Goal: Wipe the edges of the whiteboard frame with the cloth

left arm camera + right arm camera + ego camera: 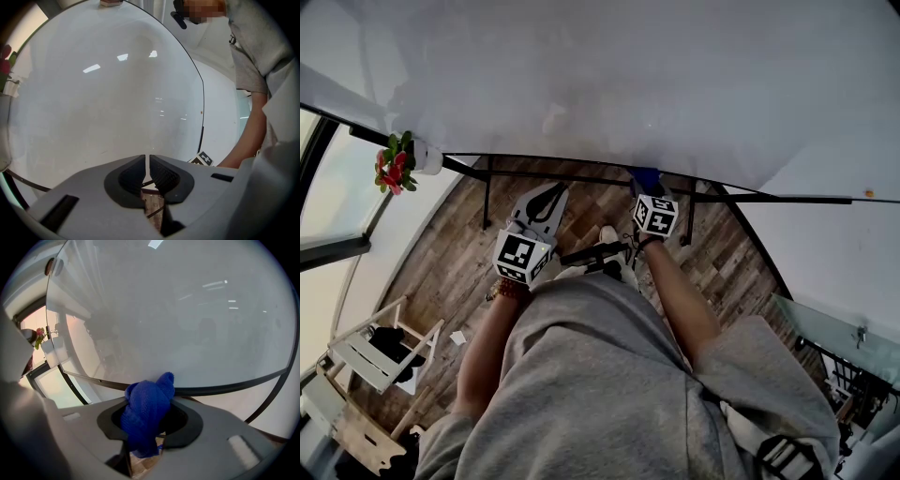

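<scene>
Head view shows a large white whiteboard (628, 84) edged by a thin black frame (234, 384). The right gripper (149, 416) clamps a bunched blue cloth (145, 408) touching the frame's lower edge. The left gripper (149, 164), jaws almost together, holds nothing.

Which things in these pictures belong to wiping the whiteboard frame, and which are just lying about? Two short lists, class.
Belonging to the job:
- blue cloth
- right gripper, shut on the cloth
- whiteboard
- black frame

Just lying about:
- left gripper, shut, holding nothing
- potted flowers
- white wooden furniture on the floor
</scene>
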Demonstrator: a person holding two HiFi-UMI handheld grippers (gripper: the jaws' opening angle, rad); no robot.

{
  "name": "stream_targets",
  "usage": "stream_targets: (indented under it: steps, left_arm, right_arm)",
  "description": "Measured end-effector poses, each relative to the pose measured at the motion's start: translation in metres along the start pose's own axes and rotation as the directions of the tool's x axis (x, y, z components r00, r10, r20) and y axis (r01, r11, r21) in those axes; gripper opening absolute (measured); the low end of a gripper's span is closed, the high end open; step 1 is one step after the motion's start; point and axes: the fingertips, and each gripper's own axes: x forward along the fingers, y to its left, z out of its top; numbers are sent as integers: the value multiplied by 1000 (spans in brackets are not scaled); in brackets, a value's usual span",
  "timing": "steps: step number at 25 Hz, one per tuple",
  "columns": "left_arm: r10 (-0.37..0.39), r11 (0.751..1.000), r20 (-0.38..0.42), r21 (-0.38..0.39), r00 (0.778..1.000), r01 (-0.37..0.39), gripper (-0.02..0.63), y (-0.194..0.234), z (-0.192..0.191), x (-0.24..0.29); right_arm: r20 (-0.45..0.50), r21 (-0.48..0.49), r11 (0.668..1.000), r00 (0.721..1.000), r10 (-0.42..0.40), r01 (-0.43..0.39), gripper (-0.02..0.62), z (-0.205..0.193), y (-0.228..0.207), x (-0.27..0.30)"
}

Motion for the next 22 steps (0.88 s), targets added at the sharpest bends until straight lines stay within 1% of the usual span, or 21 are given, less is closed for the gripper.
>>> stream_targets:
  steps: [3,8,12,16,19,22]
  left_arm:
    - [8,1000,7,0,1000,-8,34,9,1,-8]
    - [25,1000,14,-18,1000,-25,34,21,-1,-25]
    - [37,999,7,-39,999,-36,34,30,-8,-37]
    - [51,996,0,-69,999,-51,34,34,-17,-36]
    - [73,995,-14,-71,997,-74,34,32,-18,-33]
    - [104,992,-27,-70,994,-106,34,31,-15,-30]
  right_arm:
    - [0,2,1000,1000,9,-9,147,0,14,5]
    - [-1,19,1000,1000,-11,11,147,-1,24,5]
    - [-10,43,999,1000,9,-9,147,-3,41,11]
    - [-14,55,998,1000,27,-26,147,-1,49,17]
    - [-22,78,995,998,66,-64,147,-5,53,18]
    - [-15,138,982,991,129,-126,147,-5,58,19]
